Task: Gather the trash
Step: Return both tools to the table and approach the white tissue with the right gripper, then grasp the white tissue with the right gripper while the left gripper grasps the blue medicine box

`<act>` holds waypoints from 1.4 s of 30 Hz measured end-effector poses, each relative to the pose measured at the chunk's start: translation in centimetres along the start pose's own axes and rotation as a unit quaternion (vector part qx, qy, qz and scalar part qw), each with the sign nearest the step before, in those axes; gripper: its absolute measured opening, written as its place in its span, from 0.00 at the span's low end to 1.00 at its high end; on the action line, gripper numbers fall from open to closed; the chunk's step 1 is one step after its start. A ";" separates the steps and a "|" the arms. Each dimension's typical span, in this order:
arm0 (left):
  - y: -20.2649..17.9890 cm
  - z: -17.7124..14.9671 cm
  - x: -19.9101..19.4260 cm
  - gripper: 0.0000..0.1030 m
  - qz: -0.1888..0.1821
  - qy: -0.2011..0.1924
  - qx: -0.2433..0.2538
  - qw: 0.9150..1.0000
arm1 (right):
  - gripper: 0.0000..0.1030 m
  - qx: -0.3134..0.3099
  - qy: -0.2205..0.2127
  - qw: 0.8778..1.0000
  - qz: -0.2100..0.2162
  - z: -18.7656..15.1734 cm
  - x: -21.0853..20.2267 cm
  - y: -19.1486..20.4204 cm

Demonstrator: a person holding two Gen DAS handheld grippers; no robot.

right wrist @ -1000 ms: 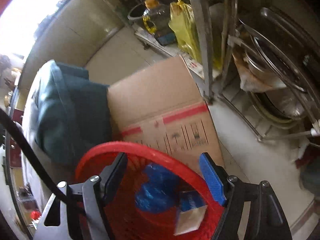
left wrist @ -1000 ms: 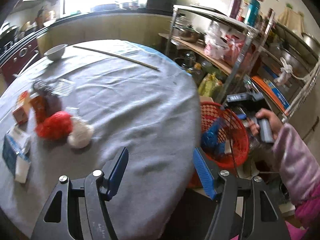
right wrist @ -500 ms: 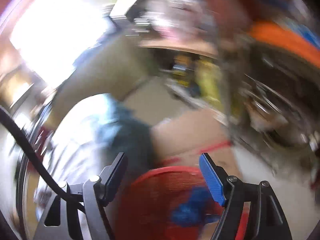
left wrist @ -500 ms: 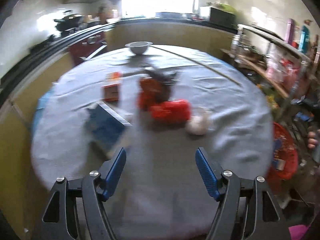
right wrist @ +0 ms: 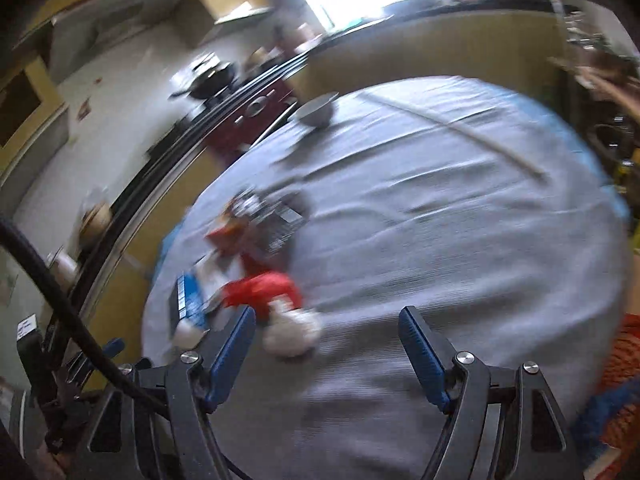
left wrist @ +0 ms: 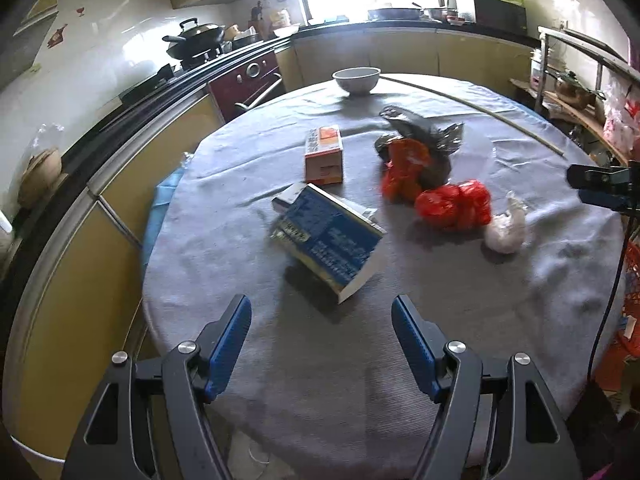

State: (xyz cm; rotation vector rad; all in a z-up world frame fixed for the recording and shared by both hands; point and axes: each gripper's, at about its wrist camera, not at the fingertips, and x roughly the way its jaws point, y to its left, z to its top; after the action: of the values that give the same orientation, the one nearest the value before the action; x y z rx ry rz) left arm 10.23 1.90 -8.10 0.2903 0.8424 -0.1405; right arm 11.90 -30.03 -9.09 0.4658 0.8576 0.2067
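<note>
- On the round table [left wrist: 400, 380], draped in ribbed grey cloth: a blue carton [left wrist: 330, 242] tipped up, an orange box [left wrist: 323, 154], crumpled red bags [left wrist: 454, 204], a white wad [left wrist: 506, 232].
- Left tool [left wrist: 321, 346]: blue pads apart, empty, just short of the carton.
- Right tool [right wrist: 326, 354]: apart, empty, near the wad.
- Right view, blurred, alone shows red mesh basket [right wrist: 624, 364] at table's edge.

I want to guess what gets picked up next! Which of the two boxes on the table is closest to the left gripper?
The blue-and-white cardboard box, lying tilted just ahead of the open left gripper. The smaller orange-and-white box sits farther back, toward the white bowl.
</note>
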 end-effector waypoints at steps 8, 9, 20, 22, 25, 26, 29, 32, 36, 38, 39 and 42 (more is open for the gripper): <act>0.9 -0.1 0.7 0.71 0.007 0.012 -0.007 1.000 | 0.68 -0.016 0.043 0.999 -0.005 -0.8 4.8 2.9; 1.0 -0.1 0.8 0.71 0.007 0.012 -0.007 1.000 | 0.66 -0.017 0.047 0.999 -0.011 -0.8 5.2 2.9; 1.0 0.1 1.5 0.71 0.004 0.020 -0.005 1.000 | 0.47 -0.020 0.096 0.994 -0.047 -1.8 10.4 3.5; 1.0 0.1 1.6 0.71 0.004 0.021 -0.005 1.000 | 0.47 -0.023 0.093 0.994 -0.051 -1.9 10.5 3.7; 1.1 0.1 1.8 0.71 0.004 0.022 -0.006 1.000 | 0.47 -0.045 0.096 0.992 -0.062 -2.1 10.7 4.3; 1.1 0.2 1.8 0.71 0.004 0.022 -0.006 1.000 | 0.47 -0.046 0.096 0.992 -0.063 -2.2 10.7 4.4; 1.0 0.1 1.9 0.71 0.003 0.023 -0.006 1.000 | 0.47 -0.043 0.097 0.993 -0.061 -2.2 10.8 4.2; 1.1 0.1 1.9 0.71 0.003 0.024 -0.006 1.000 | 0.48 -0.049 0.102 0.991 -0.067 -2.1 11.0 4.5; 1.1 0.1 1.7 0.71 0.003 0.023 -0.008 1.000 | 0.48 -0.040 0.104 0.992 -0.062 -2.1 10.9 4.2; 1.1 0.0 1.7 0.71 0.003 0.024 -0.008 1.000 | 0.48 -0.040 0.106 0.992 -0.061 -2.0 11.0 4.2; 1.1 0.0 1.7 0.71 0.003 0.023 -0.008 1.000 | 0.48 -0.040 0.106 0.992 -0.060 -2.0 10.9 4.1; 1.2 -0.1 1.6 0.71 0.004 0.023 -0.010 1.000 | 0.48 -0.034 0.105 0.992 -0.056 -2.0 10.7 3.9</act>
State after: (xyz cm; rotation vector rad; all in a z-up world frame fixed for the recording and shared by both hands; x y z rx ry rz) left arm 11.53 3.08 -9.16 0.2799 0.8886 -0.1184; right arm 17.29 -22.15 -15.65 0.3346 1.0753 0.1831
